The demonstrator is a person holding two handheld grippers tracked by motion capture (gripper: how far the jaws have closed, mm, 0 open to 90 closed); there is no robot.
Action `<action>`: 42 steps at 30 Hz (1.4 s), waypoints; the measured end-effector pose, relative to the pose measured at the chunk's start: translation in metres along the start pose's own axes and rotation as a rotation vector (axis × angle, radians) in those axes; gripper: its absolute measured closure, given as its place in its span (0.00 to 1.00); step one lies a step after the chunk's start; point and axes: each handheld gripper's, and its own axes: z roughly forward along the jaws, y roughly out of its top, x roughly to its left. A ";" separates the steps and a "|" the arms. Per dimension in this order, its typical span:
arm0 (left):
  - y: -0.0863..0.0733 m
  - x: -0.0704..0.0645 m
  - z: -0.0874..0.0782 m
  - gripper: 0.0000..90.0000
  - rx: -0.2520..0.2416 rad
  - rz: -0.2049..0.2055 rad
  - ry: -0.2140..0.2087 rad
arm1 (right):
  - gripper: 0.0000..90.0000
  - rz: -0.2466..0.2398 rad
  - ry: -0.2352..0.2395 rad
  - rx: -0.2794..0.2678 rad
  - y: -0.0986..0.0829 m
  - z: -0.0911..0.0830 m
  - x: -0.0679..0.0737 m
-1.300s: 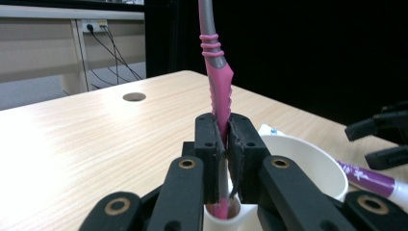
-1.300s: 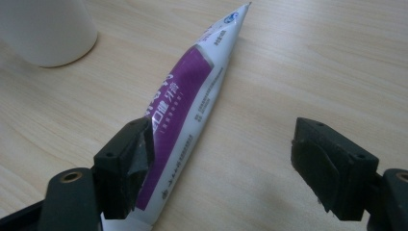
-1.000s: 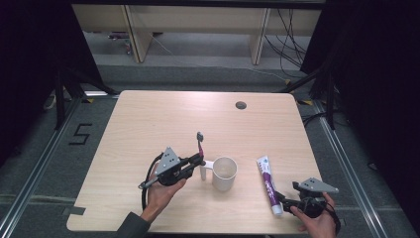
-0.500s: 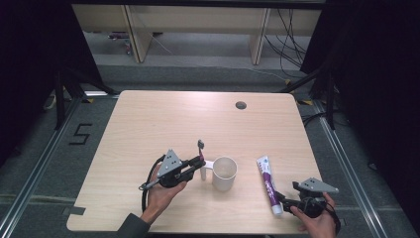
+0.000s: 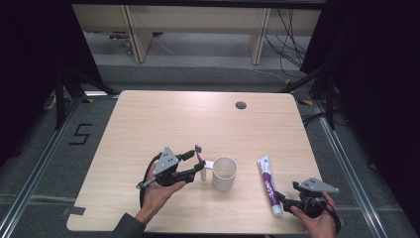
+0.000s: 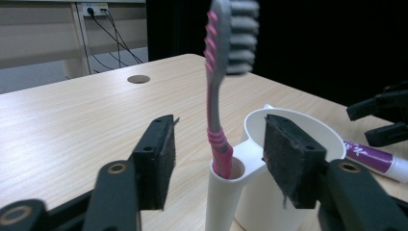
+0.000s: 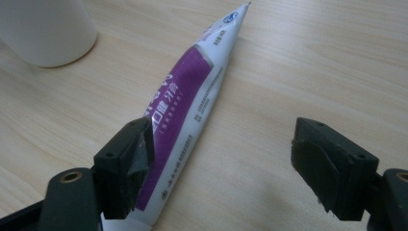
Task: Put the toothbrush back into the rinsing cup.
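A pink and grey toothbrush (image 6: 217, 103) stands upright in the side holder (image 6: 224, 191) of a white cup (image 5: 224, 173). My left gripper (image 6: 216, 159) is open, one jaw on each side of the brush handle and neither touching it. In the high view the left gripper (image 5: 198, 162) sits just left of the cup, with the toothbrush (image 5: 199, 152) rising between its fingers. A white and purple toothpaste tube (image 7: 192, 96) lies flat on the table. My right gripper (image 7: 231, 159) is open over the tube's near end, which lies by the left jaw.
The wooden table (image 5: 198, 119) has a round cable hole (image 5: 240, 105) at the back right. The toothpaste tube (image 5: 266, 181) lies right of the cup, with the right gripper (image 5: 285, 198) at its near end by the table's front edge. Dark floor surrounds the table.
The toothbrush has come down a little and now stands in the cup's holder, with the left jaws apart from it. The right gripper has stayed put.
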 end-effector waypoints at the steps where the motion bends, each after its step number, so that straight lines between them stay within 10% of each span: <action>1: 0.001 0.000 -0.001 0.47 -0.002 -0.003 -0.001 | 0.27 0.000 0.001 -0.001 0.000 0.000 0.000; 42: -0.017 0.017 -0.040 0.33 0.070 -0.049 0.037 | 0.27 0.006 -0.010 0.002 0.001 0.001 0.001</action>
